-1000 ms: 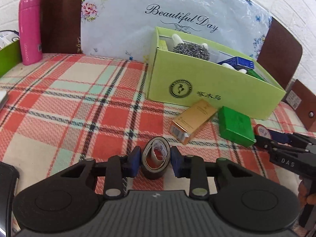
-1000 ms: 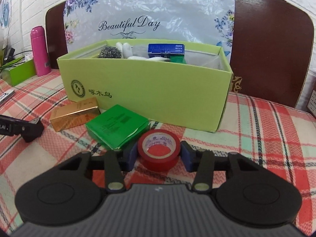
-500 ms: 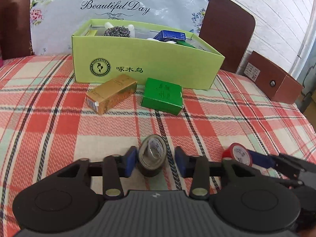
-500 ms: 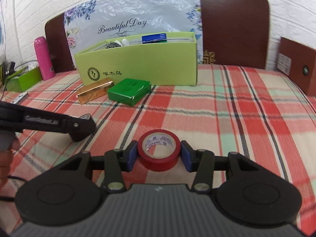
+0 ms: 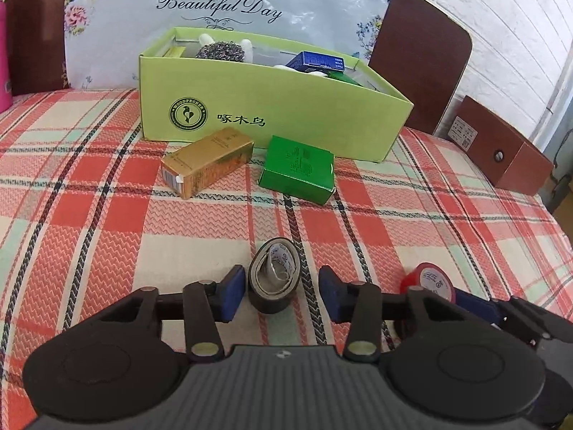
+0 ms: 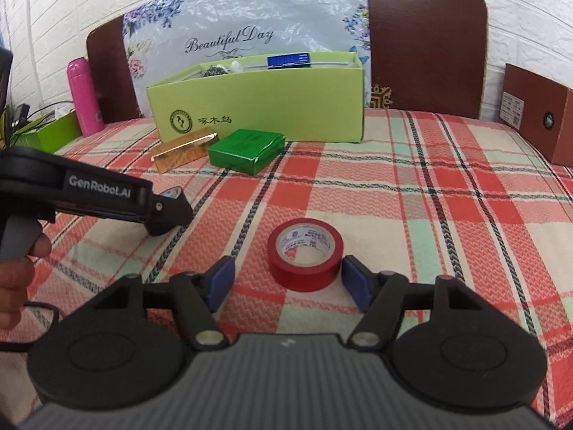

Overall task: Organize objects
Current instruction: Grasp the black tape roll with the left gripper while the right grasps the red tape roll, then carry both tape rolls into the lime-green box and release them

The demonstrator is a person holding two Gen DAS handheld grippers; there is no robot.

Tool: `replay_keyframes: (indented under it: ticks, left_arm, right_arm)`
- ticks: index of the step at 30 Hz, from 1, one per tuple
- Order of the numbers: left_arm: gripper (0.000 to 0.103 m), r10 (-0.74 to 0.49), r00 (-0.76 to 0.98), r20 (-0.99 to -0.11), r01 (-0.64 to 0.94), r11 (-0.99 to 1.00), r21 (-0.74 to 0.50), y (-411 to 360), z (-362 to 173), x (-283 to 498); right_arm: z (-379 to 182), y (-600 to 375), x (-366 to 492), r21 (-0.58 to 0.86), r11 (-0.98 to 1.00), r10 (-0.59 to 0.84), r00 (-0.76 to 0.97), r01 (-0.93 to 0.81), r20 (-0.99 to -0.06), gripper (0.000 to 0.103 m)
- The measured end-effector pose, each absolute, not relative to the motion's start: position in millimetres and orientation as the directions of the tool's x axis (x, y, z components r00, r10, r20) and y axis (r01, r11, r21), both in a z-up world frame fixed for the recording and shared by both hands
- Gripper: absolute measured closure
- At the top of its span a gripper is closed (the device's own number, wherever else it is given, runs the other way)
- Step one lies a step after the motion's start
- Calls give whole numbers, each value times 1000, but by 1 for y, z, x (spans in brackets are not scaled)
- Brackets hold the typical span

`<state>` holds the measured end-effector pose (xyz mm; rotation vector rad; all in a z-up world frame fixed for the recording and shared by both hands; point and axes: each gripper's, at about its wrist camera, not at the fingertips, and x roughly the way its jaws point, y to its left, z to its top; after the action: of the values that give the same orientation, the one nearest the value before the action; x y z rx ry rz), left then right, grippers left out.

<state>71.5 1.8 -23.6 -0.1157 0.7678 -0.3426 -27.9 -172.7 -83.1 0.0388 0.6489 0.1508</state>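
Between the blue pads of the left hand-held gripper (image 5: 282,295), in its own view, we see a black tape roll (image 5: 275,275) standing on edge on the checked cloth of the table (image 5: 107,215); the jaws are closing, yet both pads stand clear of it. At the right edge, a red tape roll (image 5: 431,281) is partly hidden behind the gripper's frame. Farther back lie a gold box (image 5: 206,161) and a green box (image 5: 299,168) before the open lime carton (image 5: 272,114), whose contents we can only partly make out.

From the right wrist, the right hand-held gripper (image 6: 286,285) is opening around the red tape roll (image 6: 304,252), lying flat, untouched by either pad. The left hand-held gripper (image 6: 168,211) enters from the left and hides most of the black roll; the hand (image 6: 14,283) holding it is cut off.
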Motion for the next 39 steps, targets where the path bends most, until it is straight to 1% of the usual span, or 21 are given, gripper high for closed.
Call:
replay_keyframes:
  ticks: [3, 5, 7, 8, 9, 10, 11, 14, 16, 18, 24, 26, 28, 32, 39]
  left_arm:
    - [61, -338, 675, -656, 261, 941, -216, 1, -26, 72]
    - [59, -322, 688, -650, 259, 946, -195, -1, -27, 71]
    - [59, -314, 698, -643, 263, 948, -178, -3, -29, 68]
    - [60, -312, 701, -641, 266, 949, -170, -4, -29, 67]
    - [62, -309, 703, -640, 269, 949, -162, -4, -30, 67]
    - [65, -301, 706, -641, 268, 951, -152, -4, -30, 66]
    - [71, -287, 709, -644, 260, 955, -141, -4, -29, 66]
    - [71, -304, 701, -646, 247, 952, -181, 3, -26, 65]
    - [71, -312, 708, -634, 249, 950, -189, 5, -21, 62]
    - [71, -309, 731, -608, 253, 951, -179, 7, -10, 59]
    - [71, -333, 804, -492, 271, 943, -195, 16, 36, 68]
    - [71, -331, 822, -463, 273, 943, -190, 18, 50, 75]
    - [71, -317, 841, -439, 261, 947, -185, 19, 63, 85]
    - [71, -301, 866, -399, 246, 952, -183, 25, 83, 105]
    - [71, -258, 874, -412, 209, 965, -160, 22, 92, 158]
  right_arm:
    - [-82, -175, -26, 90, 990, 139, 787, -105, -601, 48]
    - [-83, -174, -24, 69, 993, 122, 790, -101, -601, 50]
    - [-84, -172, -23, 56, 994, 111, 792, -98, -600, 51]
    - [-84, -172, -22, 55, 994, 111, 793, -98, -599, 54]
    - [-84, -171, -21, 49, 994, 105, 795, -94, -597, 57]
    - [-84, -171, -21, 46, 994, 104, 796, -96, -596, 57]
    - [-84, -171, -21, 47, 994, 107, 796, -98, -595, 57]
    - [-83, -172, -22, 45, 994, 109, 805, -102, -584, 57]
    - [-78, -172, -24, 40, 993, 112, 827, -108, -550, 57]
    - [-69, -173, -25, 12, 994, 97, 862, -105, -497, 57]
    - [-31, -173, -8, -40, 993, 91, 930, -113, -355, 57]
    - [-18, -176, 2, -33, 993, 95, 942, -112, -323, 57]
    - [-5, -179, 14, -24, 994, 97, 949, -109, -299, 57]
    - [12, -180, 38, -66, 994, 67, 966, -86, -251, 57]
    - [16, -179, 98, -105, 993, 24, 970, -51, -242, 57]
